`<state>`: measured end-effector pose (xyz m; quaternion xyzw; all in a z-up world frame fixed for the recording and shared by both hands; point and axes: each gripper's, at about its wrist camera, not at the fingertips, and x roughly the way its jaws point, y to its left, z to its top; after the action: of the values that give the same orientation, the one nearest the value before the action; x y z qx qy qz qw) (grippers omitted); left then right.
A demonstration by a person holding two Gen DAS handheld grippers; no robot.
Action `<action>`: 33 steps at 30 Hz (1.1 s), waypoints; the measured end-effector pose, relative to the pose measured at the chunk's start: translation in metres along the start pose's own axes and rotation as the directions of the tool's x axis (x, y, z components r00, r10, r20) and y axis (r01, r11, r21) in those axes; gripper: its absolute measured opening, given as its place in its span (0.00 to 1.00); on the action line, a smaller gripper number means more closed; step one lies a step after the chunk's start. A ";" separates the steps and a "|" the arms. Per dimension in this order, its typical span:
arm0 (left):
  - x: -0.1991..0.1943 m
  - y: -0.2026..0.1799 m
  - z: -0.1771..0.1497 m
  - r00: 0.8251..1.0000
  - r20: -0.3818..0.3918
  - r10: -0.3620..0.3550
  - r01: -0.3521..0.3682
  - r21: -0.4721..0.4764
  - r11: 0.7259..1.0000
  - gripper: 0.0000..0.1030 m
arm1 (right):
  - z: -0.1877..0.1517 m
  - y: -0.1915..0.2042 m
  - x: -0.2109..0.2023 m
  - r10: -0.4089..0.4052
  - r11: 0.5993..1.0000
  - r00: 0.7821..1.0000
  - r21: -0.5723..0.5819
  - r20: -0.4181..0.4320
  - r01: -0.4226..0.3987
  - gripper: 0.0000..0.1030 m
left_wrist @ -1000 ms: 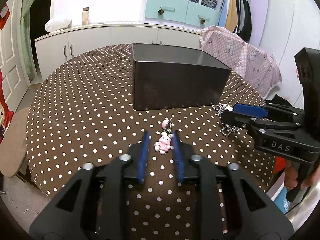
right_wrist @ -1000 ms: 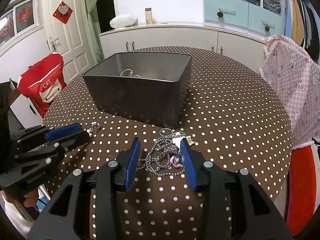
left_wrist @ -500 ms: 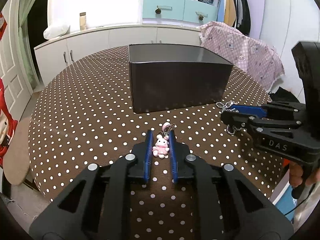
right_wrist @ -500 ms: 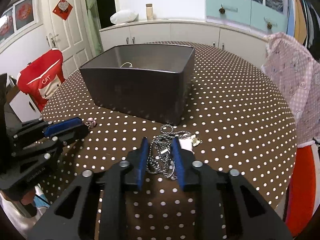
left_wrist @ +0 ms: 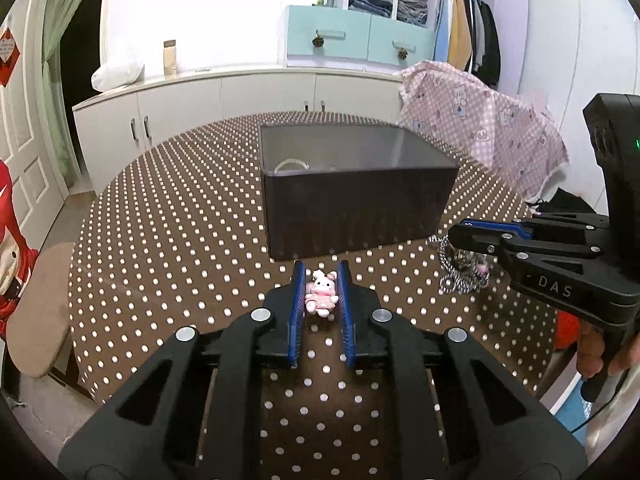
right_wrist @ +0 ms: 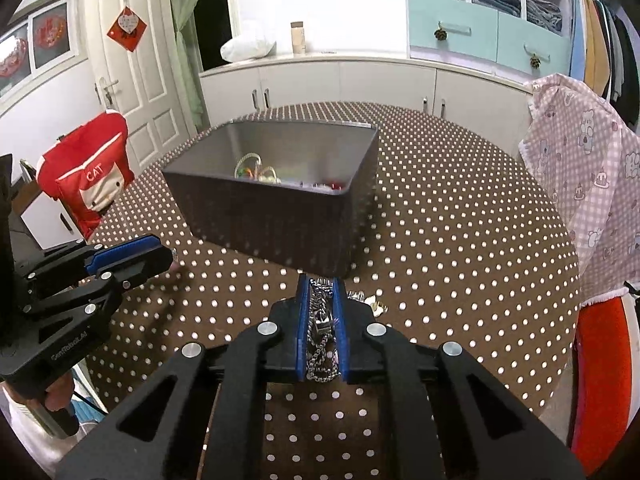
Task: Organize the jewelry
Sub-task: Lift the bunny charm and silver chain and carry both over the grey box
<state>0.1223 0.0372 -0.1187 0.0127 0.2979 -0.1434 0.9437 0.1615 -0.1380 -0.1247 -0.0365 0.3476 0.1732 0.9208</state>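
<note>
Jewelry, two pieces: bunny charm (left_wrist: 321,294) now clamped in left fingers (left_wrist: 298,304); chain (right_wrist: 320,320) clamped in right fingers (right_wrist: 303,320). Both have lifted off the worktop (right_wrist: 440,240) since a second ago. Box (right_wrist: 280,224) ahead, next stop.

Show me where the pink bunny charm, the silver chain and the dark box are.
pink bunny charm (left_wrist: 321,293), left wrist view, on its body.
silver chain (right_wrist: 320,322), right wrist view, on links between the pads.
dark box (right_wrist: 276,218), right wrist view, on its front wall.
</note>
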 end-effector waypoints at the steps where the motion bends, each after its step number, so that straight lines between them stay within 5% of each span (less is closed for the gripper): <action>1: -0.002 0.000 0.002 1.000 0.008 0.001 -0.001 -0.002 1.000 0.16 | 0.001 -0.001 -0.001 0.002 1.000 1.000 0.001 0.005 -0.002 0.10; 9: -0.010 0.003 0.022 0.998 0.061 -0.001 0.001 0.003 1.000 0.16 | 0.021 -0.004 -0.023 0.013 1.000 0.997 0.000 0.077 -0.013 0.10; 11: -0.013 0.004 0.027 0.997 0.078 -0.005 0.004 0.003 1.000 0.16 | 0.028 -0.005 -0.028 0.022 1.000 0.995 -0.005 0.093 -0.022 0.02; 33: -0.039 0.010 0.087 0.978 0.202 -0.049 0.045 0.028 0.999 0.16 | 0.086 0.009 -0.069 0.031 0.996 0.969 -0.091 0.245 -0.009 0.01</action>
<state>0.1429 0.0480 -0.0257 0.0018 0.1986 -0.1696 0.9653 0.1644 -0.1341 -0.0141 -0.0523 0.2232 0.2009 0.9524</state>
